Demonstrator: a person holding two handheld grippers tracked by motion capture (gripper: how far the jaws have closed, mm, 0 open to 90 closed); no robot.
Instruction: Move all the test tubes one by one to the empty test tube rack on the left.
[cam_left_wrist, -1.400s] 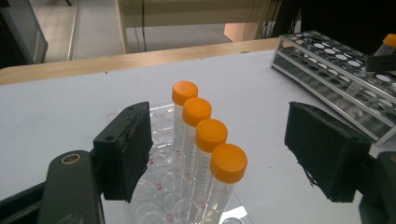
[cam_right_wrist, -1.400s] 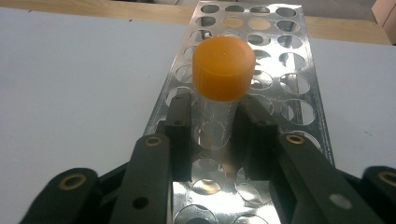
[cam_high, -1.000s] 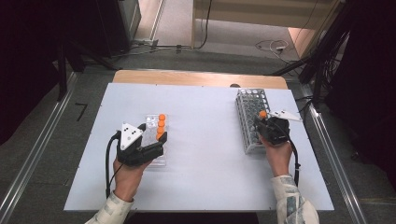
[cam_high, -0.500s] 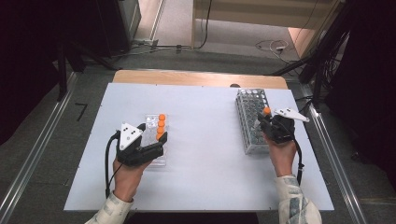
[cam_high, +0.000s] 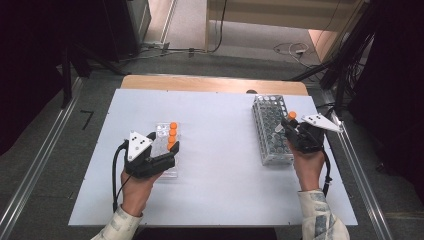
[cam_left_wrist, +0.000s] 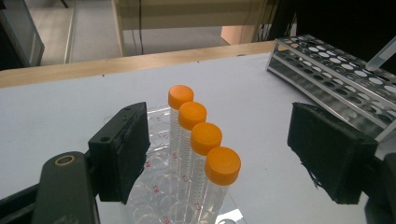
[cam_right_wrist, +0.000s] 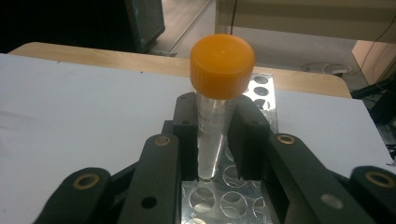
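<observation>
Several orange-capped tubes stand in a row in a clear plastic rack at the table's left. My left gripper is open just in front of that rack. In the left gripper view the tubes rise between and beyond its wide-apart jaws, touching neither pad. My right gripper is shut on one orange-capped tube over the metal tube rack. In the right gripper view the pads clamp the clear tube body below its cap, with the tube tip just above the rack's holes.
The white table top lies between the two racks. A wooden edge runs along the far side. The metal rack lies off to the right in the left gripper view. Cables trail from both grippers towards the person.
My right gripper has risen with the tube and shifted a little to the right over the metal rack. The left hand has stayed in place.
</observation>
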